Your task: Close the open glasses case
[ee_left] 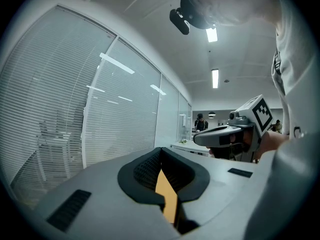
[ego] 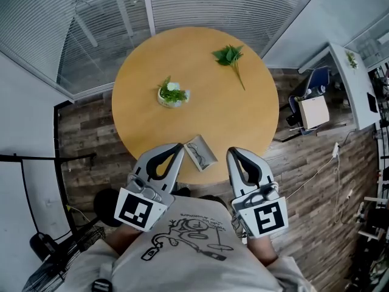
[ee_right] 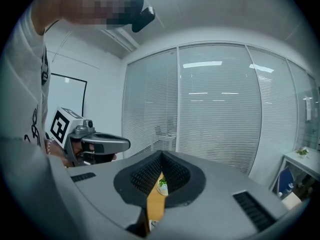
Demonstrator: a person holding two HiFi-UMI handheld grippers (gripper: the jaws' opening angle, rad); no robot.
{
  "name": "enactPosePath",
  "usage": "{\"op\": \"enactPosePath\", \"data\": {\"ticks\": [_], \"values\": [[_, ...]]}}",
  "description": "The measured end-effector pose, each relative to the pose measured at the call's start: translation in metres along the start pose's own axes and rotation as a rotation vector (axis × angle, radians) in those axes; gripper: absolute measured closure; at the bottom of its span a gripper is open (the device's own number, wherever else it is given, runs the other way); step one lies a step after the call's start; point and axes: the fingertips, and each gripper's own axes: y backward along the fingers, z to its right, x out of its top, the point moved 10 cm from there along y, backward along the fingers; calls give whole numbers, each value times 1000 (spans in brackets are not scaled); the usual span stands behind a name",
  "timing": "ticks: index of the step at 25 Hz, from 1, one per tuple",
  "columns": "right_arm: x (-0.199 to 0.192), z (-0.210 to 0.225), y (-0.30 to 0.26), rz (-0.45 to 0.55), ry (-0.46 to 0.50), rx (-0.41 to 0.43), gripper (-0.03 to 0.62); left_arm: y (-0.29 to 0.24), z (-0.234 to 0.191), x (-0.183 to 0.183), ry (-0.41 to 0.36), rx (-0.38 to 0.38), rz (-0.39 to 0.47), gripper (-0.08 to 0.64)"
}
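The open glasses case lies at the near edge of the round wooden table, grey, with dark glasses inside. My left gripper hovers just left of the case, and my right gripper just right of it. Both are shut and hold nothing, and neither touches the case. In the left gripper view the jaws meet at the tip, with only tabletop showing through the slit. Through the slit of the right gripper I see a small potted plant; the case is hidden there.
A small white pot with a green plant stands mid-table and a leafy sprig lies at the far side. Glass walls with blinds run behind. A desk and blue chair stand right; a fan sits lower left.
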Motion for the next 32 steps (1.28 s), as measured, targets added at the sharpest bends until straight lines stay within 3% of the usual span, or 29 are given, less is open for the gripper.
{"op": "enactPosePath", "data": {"ticks": [6,17,23,27,32], "values": [[3,-4,-13,47,-15,-2,584,-1,-11,-6,1,-9,-8,540],[-7,-10,-18,7,-1,-3,583,3,-14,-12,1,-25,7,540],[-15,-11,-19,16,19,-13,583,3,-16,-23,-22,-27,-3,540],[-22,-9,-25,78,2,-26,584,-2,-19,-34,-38,-24,-13,540],[-36,-5,-30,63,22,-18,583,-6,-21,-50,-75,-30,-39,540]]}}
